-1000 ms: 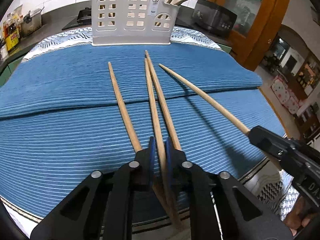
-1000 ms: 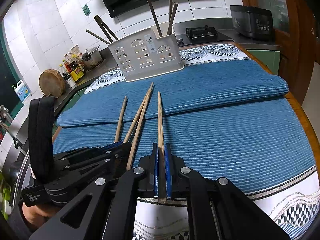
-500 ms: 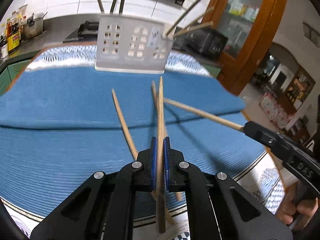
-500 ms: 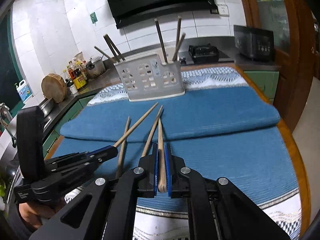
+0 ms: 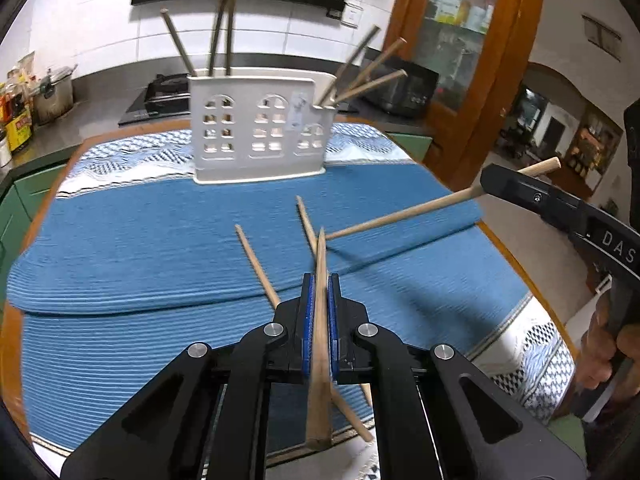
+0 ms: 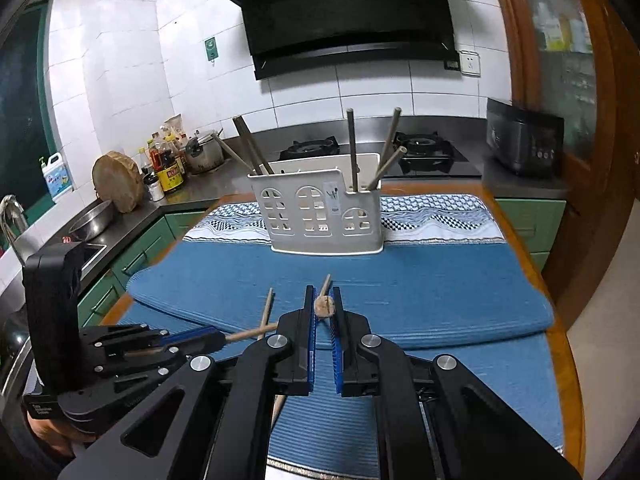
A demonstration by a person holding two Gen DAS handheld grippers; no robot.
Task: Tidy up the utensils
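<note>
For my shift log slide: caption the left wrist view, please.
Left gripper clamps a chopstick above the blue mat, facing the white holder.

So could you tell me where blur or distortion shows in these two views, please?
Left wrist: the holder and its sticks are motion-smeared, the left gripper sharp. Right wrist: fairly crisp, though fisheye bends the wall tiles and the held chopstick shows end-on.

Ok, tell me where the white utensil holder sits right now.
The white utensil holder stands upright at the far edge of the blue mat, centred ahead in both wrist views, just in front of the stove counter.
</note>
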